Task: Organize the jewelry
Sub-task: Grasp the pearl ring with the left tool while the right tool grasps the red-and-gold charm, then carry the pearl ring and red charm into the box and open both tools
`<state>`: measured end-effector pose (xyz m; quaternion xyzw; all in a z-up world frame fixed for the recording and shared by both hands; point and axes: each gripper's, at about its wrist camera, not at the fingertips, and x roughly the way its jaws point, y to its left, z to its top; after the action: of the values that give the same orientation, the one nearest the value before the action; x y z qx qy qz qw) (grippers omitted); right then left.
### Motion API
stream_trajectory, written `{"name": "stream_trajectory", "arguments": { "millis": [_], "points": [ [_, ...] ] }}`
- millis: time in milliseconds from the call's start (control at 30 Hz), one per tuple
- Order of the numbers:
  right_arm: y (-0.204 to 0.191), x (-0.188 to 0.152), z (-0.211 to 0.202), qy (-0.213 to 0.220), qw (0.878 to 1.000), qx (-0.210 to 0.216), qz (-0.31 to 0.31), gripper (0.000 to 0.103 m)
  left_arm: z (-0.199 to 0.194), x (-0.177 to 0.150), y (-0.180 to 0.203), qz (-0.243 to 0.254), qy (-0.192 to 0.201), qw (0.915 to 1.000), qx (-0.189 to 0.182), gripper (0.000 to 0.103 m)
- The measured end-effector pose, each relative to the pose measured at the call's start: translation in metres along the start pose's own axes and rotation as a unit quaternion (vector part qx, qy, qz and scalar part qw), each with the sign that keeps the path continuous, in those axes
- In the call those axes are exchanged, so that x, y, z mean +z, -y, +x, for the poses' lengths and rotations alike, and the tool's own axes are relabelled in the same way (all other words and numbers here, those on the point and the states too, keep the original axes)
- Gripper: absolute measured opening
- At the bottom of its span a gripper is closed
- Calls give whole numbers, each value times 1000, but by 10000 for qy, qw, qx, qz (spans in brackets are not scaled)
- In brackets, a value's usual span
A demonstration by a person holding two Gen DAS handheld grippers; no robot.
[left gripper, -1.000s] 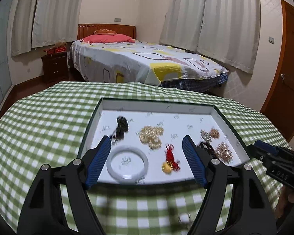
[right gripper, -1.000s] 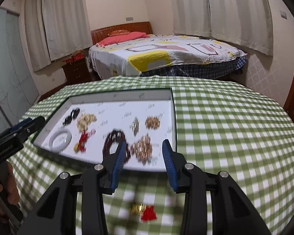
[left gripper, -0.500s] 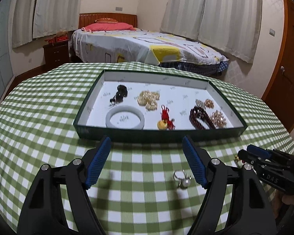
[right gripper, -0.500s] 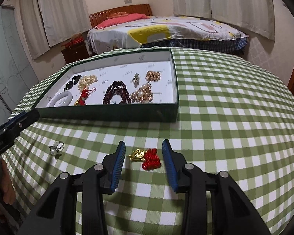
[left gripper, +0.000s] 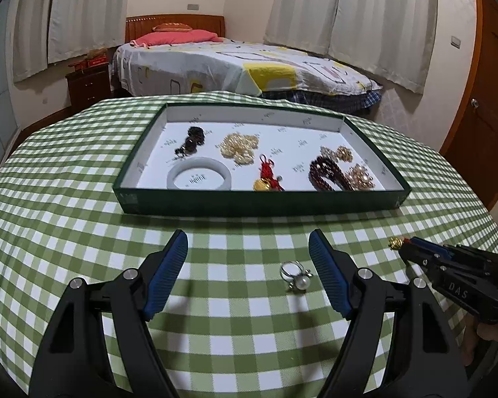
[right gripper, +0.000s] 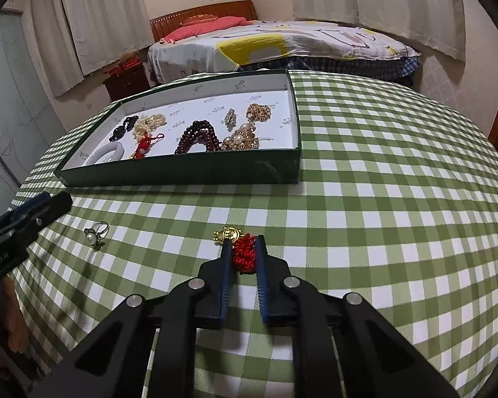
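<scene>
A dark green tray (left gripper: 259, 200) (right gripper: 182, 172) with a white floor holds several pieces of jewelry, among them a white bangle (left gripper: 199, 176), a dark red bead bracelet (right gripper: 197, 134) and a red-and-gold charm (left gripper: 269, 177). A pearl ring (left gripper: 297, 275) (right gripper: 96, 233) lies on the checked cloth in front of the tray. My left gripper (left gripper: 249, 265) is open, low over the cloth, with the ring just inside its right finger. My right gripper (right gripper: 244, 253) is shut on a red knotted charm (right gripper: 244, 255) with a gold piece (right gripper: 227, 233), at cloth level.
The round table has a green-and-white checked cloth (right gripper: 381, 199). Behind it stand a bed (left gripper: 235, 66), a wooden nightstand (left gripper: 89, 83) and curtained windows. A wooden door (left gripper: 488, 99) is at the right.
Both grippers drew back from the tray and came down over the cloth. My right gripper closed on the red knotted charm. My left gripper stayed open, now near the pearl ring.
</scene>
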<state>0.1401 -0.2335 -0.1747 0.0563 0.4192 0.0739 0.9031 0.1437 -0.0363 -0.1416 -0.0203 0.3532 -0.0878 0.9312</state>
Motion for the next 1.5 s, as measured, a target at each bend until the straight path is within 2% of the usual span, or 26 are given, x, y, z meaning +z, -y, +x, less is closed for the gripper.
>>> {"name": "stream_trajectory", "arguments": {
  "millis": [300, 533, 767, 1100, 1500],
  "points": [
    [-1, 1, 1, 40, 10000, 41, -21, 14, 8, -7, 18, 245, -201, 9994, -107, 72],
    [0, 0, 2, 50, 9999, 80, 34, 14, 19, -15, 29, 396, -465, 9979, -217, 53],
    [1, 0, 2, 52, 9999, 83, 41, 14, 23, -17, 31, 382, -594, 9968, -381, 24],
    [2, 0, 1, 107, 9997, 154, 134, 14, 22, -21, 28, 329, -611, 9969, -382, 21],
    [-2, 4, -15, 411, 9987, 240, 161, 13, 7, -13, 25, 324, -369, 9981, -365, 21]
  ]
}}
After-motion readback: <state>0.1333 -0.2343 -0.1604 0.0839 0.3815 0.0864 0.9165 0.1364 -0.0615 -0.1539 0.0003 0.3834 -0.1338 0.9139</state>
